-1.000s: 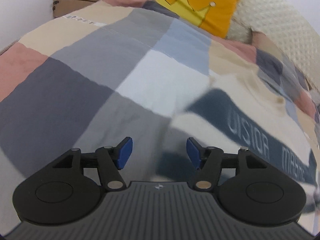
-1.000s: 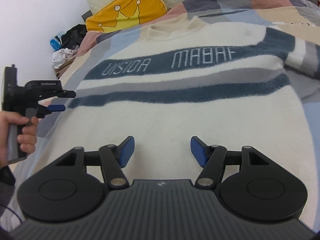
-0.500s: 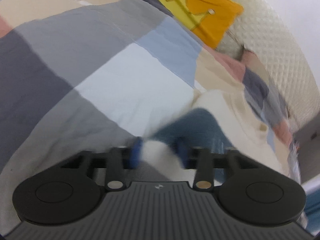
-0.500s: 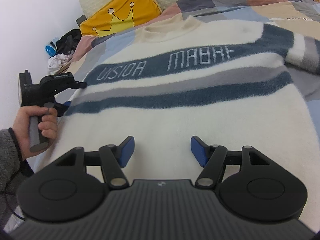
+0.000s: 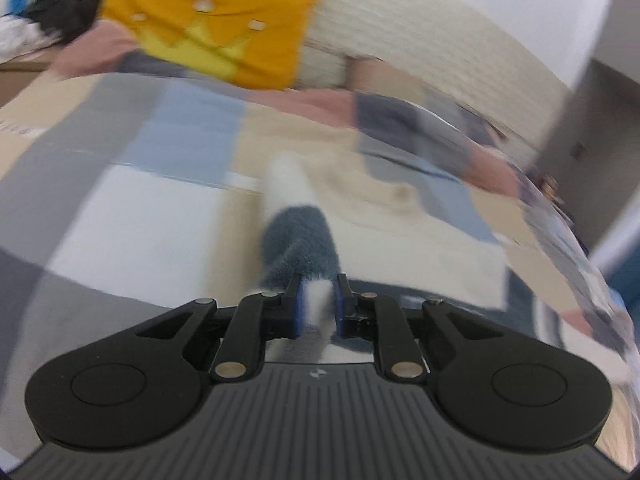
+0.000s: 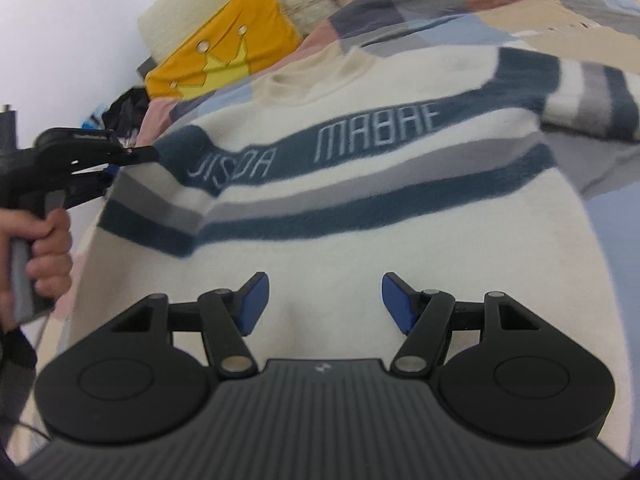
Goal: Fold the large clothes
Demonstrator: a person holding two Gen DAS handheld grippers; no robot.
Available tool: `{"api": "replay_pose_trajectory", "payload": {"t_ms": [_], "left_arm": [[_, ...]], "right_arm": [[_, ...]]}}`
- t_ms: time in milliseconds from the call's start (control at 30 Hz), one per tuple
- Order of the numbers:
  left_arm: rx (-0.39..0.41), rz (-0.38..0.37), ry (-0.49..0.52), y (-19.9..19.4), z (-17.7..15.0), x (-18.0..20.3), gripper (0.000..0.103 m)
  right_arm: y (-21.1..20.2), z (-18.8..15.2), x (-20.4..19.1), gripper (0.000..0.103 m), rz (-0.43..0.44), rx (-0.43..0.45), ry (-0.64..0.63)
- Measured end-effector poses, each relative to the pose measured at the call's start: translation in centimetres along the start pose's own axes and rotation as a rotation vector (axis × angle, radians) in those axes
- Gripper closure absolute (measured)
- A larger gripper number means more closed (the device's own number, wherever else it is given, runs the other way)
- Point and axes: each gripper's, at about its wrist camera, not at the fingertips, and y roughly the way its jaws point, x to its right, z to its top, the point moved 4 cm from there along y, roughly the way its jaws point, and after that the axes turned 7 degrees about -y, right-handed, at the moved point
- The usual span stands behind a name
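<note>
Now the sweater (image 6: 360, 248) lay face up across the middle of the right wrist view, spread on the patchwork bed (image 6: 520, 28), its collar toward the top of the frame and the dark lettered band running across the chest. A second earlier its left edge had lain flat; at this moment the striped sleeve end (image 5: 298, 240) at the left of that view was raised and pulled in over the body, so the first letters of the band were creased and partly hidden. The left gripper (image 5: 317, 300) had gone from wide apart over bare quilt to closing on that fuzzy blue-and-white fabric, its fingers (image 5: 294, 308) pressing the cloth between them, and the blurred left wrist view suggested quick motion. The right gripper (image 6: 324, 300) had kept its place low over the white hem area, fingers apart with nothing between them. In my judgement the first fold had begun, the sleeve being carried inward. The yellow crown pillow (image 6: 224, 52) sat at the upper left, clear of the work.
</note>
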Motion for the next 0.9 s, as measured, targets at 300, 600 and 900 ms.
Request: {"api": "replay_pose_trajectory", "payload": {"t_ms": [300, 600, 900], "left_arm": [[-0.208, -0.007, 0.137, 6.6, -6.5, 8.7, 0.086], [-0.309, -0.088, -0.024, 10.7, -8.6, 7.8, 0.095], [-0.259, -0.188, -0.146, 4.8, -5.9, 6.5, 0.075]], "right_arm": [[-1.1, 0.7, 1.7, 0.037, -0.082, 0.038, 0.030], [-0.7, 0.7, 2.9, 0.037, -0.074, 0.010, 0.050], [-0.3, 0.5, 2.4, 0.037, -0.070, 0.003, 0.026]]}}
